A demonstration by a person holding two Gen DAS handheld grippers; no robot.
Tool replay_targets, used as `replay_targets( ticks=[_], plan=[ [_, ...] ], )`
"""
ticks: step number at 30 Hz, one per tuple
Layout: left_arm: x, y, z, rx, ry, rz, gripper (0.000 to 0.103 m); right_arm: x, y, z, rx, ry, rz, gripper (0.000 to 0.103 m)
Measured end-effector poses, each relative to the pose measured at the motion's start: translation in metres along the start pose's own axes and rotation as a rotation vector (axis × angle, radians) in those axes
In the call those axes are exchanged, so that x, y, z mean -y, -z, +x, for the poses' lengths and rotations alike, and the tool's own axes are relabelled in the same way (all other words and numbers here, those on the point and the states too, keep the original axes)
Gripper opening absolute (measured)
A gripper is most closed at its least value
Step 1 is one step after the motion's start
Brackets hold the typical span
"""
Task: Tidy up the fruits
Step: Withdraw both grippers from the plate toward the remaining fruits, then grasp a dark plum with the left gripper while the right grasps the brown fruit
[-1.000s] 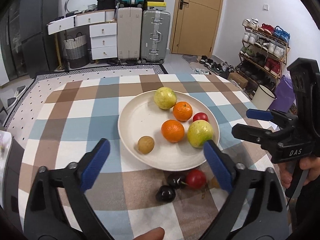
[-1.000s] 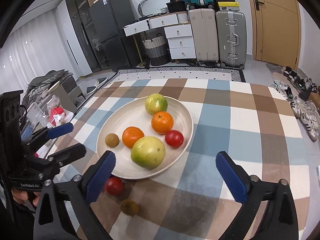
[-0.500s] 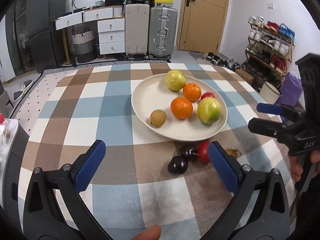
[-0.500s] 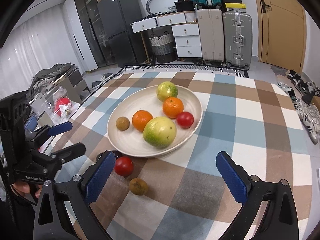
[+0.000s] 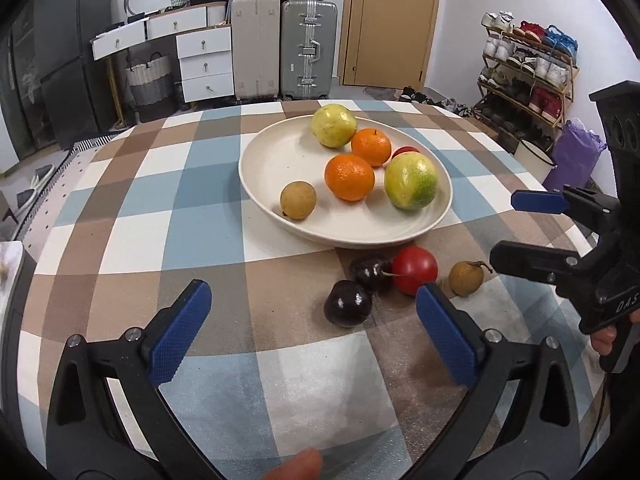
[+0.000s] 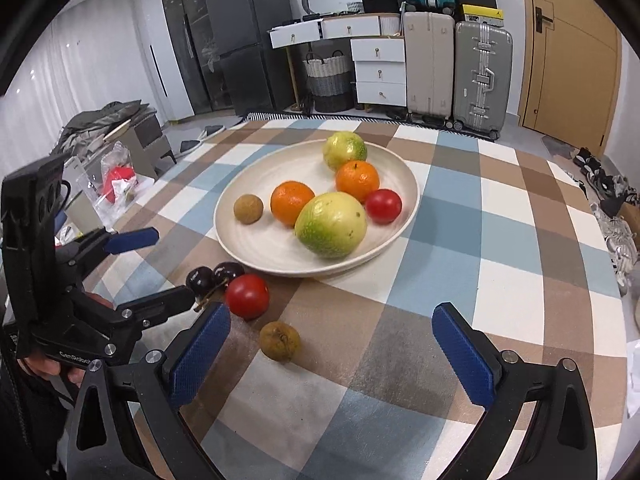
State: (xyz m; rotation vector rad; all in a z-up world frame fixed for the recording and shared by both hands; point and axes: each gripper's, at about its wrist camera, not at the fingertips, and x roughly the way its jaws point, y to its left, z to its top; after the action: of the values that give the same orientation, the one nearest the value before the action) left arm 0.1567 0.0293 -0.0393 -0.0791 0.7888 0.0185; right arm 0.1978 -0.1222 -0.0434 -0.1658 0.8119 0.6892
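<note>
A cream plate (image 5: 280, 156) (image 6: 256, 236) on the checked tablecloth holds two green-yellow guavas (image 5: 411, 180), two oranges (image 5: 349, 177), a red tomato (image 6: 383, 206) and a brown longan (image 5: 298, 200). In front of the plate lie two dark cherries (image 5: 347, 309) (image 6: 199, 277), a red tomato (image 5: 415, 269) (image 6: 247, 296) and a brown longan (image 5: 465, 278) (image 6: 279, 340). My left gripper (image 5: 312, 336) is open and empty, just short of the cherries. My right gripper (image 6: 328, 354) is open and empty, above the loose longan.
The table's round edge runs close on the left and right. A box with bags (image 6: 116, 176) stands left of the table. Suitcases (image 5: 308, 48), drawers (image 5: 204, 64) and a shoe rack (image 5: 528, 76) stand around the room beyond the table.
Both grippers have drawn back and lower toward the table's near side. The plate looks farther off and the loose fruits now lie in full view. Both stay open.
</note>
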Motion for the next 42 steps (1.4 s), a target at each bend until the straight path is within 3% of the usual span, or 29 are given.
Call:
replay_targets(
  ticks=[8, 16, 23, 27, 30, 36, 38, 42],
  plan=[
    [-0.008, 0.001, 0.002, -0.010, -0.006, -0.033, 0.102, -0.001, 0.010, 0.019, -0.085, 0.001, -0.006, 0.102],
    [-0.012, 0.004, 0.006, -0.044, 0.017, -0.046, 0.102, -0.010, 0.016, 0.027, -0.113, -0.008, -0.045, 0.101],
    [-0.014, 0.004, 0.012, -0.070, 0.021, -0.063, 0.101, -0.023, 0.020, 0.031, -0.129, 0.007, -0.110, 0.084],
    [-0.012, 0.004, 0.016, -0.092, 0.039, -0.051, 0.087, -0.025, 0.020, 0.030, -0.124, -0.001, -0.117, 0.078],
    [-0.007, 0.004, 0.018, -0.101, 0.062, -0.025, 0.084, -0.025, 0.020, 0.030, -0.121, -0.001, -0.120, 0.074],
    [0.006, 0.005, 0.022, -0.120, 0.103, 0.031, 0.063, -0.026, 0.019, 0.028, -0.114, -0.014, -0.117, 0.067],
    [0.008, 0.005, 0.021, -0.118, 0.117, 0.037, 0.061, -0.026, 0.018, 0.026, -0.097, -0.030, -0.115, 0.061],
    [0.007, 0.006, 0.020, -0.117, 0.136, 0.035, 0.053, -0.027, 0.017, 0.023, -0.085, -0.061, -0.110, 0.059]
  ],
)
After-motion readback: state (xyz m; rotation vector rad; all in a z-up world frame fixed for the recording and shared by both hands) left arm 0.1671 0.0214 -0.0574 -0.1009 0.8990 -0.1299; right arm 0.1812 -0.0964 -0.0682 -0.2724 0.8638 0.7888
